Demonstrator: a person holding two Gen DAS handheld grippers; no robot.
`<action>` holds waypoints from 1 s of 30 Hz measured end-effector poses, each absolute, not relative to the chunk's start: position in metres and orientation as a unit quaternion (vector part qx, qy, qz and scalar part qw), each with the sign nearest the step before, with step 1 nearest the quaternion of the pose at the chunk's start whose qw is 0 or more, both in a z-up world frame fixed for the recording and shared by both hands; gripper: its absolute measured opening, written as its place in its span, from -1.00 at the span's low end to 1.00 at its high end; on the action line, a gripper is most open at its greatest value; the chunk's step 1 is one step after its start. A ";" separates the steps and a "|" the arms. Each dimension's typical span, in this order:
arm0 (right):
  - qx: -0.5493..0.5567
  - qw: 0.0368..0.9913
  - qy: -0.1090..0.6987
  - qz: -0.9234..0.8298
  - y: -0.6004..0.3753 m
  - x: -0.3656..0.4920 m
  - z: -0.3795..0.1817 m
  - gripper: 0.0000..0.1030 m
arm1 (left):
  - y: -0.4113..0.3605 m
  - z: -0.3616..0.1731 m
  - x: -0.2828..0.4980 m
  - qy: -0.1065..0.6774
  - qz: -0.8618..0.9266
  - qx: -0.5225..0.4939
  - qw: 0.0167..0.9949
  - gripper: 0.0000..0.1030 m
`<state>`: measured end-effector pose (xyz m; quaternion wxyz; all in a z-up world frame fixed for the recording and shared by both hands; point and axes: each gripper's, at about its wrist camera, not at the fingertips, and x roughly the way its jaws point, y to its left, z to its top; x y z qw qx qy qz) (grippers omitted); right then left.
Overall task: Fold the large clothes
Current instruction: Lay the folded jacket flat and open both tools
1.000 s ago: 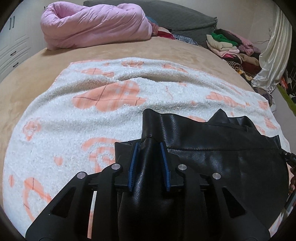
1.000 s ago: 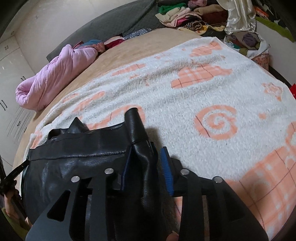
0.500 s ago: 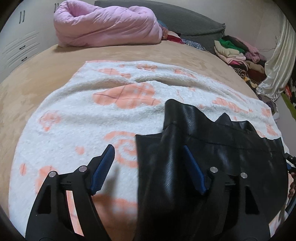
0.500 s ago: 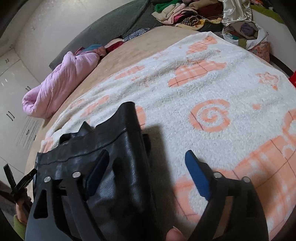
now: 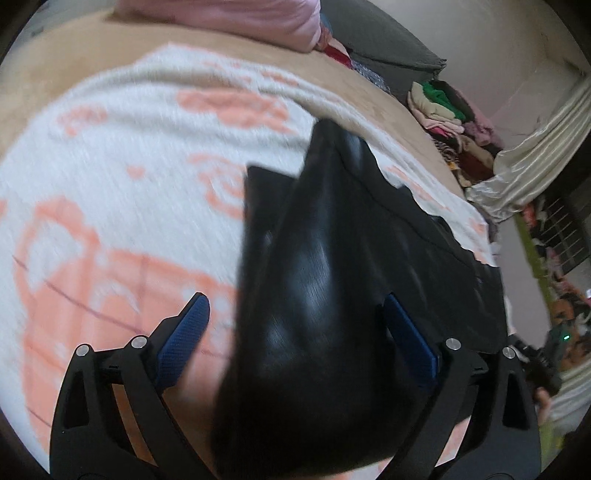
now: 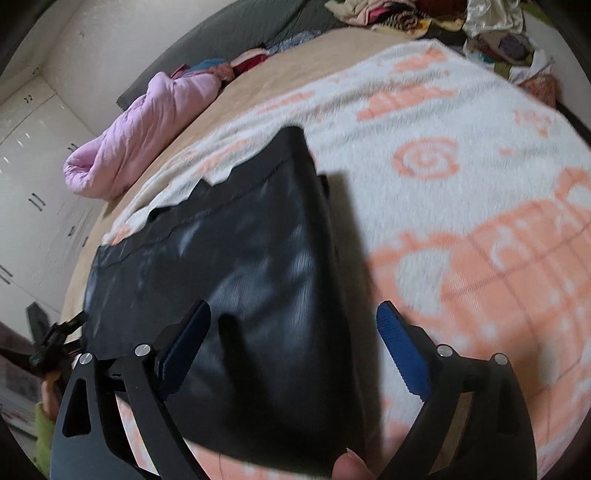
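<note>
Jaws just opened — black garment (shiny) between.

Two wrist fisheyes, both close over the bed, both angled down.

From the left wrist we look forward between the left gripper fingers, low over the black garment on the white-and-orange blanket, facing the far pink quilt and the clothes pile at far right. From the right wrist we look between the right gripper fingers at similar closeness, with the garment at near left and the quilt at far left. Both views share garment, blanket, quilt and pile. Both frames are motion-blurred.
</note>
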<state>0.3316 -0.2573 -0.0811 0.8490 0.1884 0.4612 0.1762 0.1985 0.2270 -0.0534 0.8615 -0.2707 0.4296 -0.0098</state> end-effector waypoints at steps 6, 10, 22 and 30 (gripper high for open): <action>0.225 0.826 0.476 0.202 -0.263 0.317 -0.096 0.49 | 0.219 -0.060 0.191 0.433 -0.013 -0.282 0.856 0.66; 0.234 0.815 0.479 0.227 -0.259 0.315 -0.098 -0.11 | 0.208 -0.058 0.188 0.436 -0.011 -0.261 0.861 0.22; 0.177 0.830 0.491 0.199 -0.259 0.315 -0.089 0.09 | 0.195 -0.052 0.144 0.429 -0.015 -0.251 0.868 0.08; 0.089 0.894 0.421 0.124 -0.246 0.290 -0.044 0.46 | 0.193 -0.044 0.139 0.427 -0.002 -0.229 0.875 0.18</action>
